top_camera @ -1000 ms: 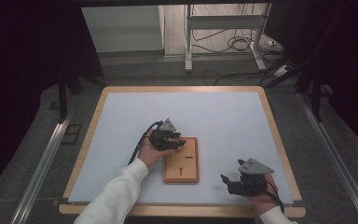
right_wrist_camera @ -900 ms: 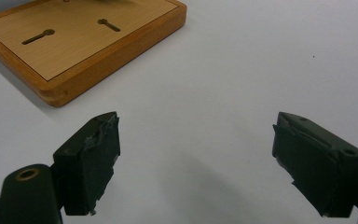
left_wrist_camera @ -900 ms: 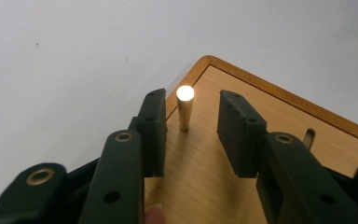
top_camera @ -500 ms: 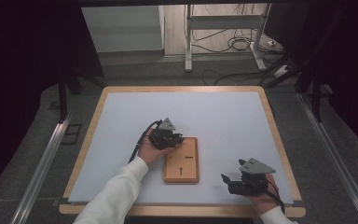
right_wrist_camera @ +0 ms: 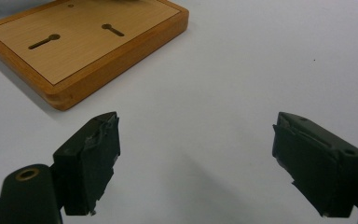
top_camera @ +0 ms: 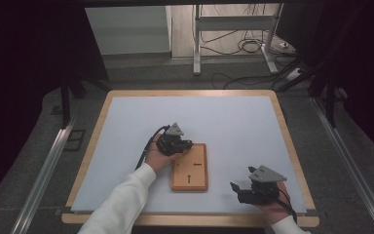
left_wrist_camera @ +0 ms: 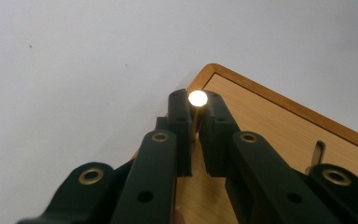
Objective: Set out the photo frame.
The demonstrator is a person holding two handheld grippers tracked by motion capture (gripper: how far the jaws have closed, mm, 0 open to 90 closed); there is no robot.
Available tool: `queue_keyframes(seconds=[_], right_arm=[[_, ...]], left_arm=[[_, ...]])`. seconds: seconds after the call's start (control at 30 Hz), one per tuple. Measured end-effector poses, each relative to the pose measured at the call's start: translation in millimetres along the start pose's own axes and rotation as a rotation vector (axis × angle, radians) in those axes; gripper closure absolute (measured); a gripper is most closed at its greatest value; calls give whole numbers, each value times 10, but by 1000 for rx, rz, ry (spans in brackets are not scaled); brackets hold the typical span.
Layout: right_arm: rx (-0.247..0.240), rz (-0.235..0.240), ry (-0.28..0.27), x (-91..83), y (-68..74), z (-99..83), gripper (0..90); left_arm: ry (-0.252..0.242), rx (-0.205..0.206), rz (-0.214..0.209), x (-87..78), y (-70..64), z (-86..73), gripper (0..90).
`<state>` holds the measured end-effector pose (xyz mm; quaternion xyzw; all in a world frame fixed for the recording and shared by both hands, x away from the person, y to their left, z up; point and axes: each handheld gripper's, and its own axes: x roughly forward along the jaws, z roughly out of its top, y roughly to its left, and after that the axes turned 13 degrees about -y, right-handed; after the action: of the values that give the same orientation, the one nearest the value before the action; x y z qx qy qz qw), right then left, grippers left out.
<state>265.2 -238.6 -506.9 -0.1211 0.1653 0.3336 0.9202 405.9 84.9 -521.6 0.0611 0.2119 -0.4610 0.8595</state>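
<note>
A flat wooden block [top_camera: 190, 168] with two keyhole-shaped slots [right_wrist_camera: 44, 41] and a printed arrow lies on the white mat. My left gripper [top_camera: 187, 145] rests at the block's far left corner, shut on a thin pin whose shiny round head [left_wrist_camera: 197, 98] shows between the jaw tips. In the left gripper view the block [left_wrist_camera: 270, 126] runs off to the right under the left gripper [left_wrist_camera: 196, 107]. My right gripper [top_camera: 233, 187] sits near the table's front right, open, its jaws wide apart over bare mat. The right gripper view has the right gripper [right_wrist_camera: 196, 140] low and the block [right_wrist_camera: 84, 42] at upper left.
The white mat [top_camera: 224, 117] covers a table with a wooden rim [top_camera: 104, 112]. Metal rails run along both sides. Behind the table stand a metal frame [top_camera: 197, 44] and loose cables [top_camera: 248, 46] on the floor.
</note>
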Motion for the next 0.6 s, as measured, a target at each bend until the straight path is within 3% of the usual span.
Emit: queue_keyframes(seconds=[0.37,0.53,0.6], right_arm=[[-31,14,5,25,85,46,149],[-55,51,4,55,199,102,134],[-86,67,2,65,267,127,132]], left_arm=[[8,-53,-25,-6,52,2,840],[20,-73,-33,7,58,27,839],[32,-68,-33,8,63,38,839]])
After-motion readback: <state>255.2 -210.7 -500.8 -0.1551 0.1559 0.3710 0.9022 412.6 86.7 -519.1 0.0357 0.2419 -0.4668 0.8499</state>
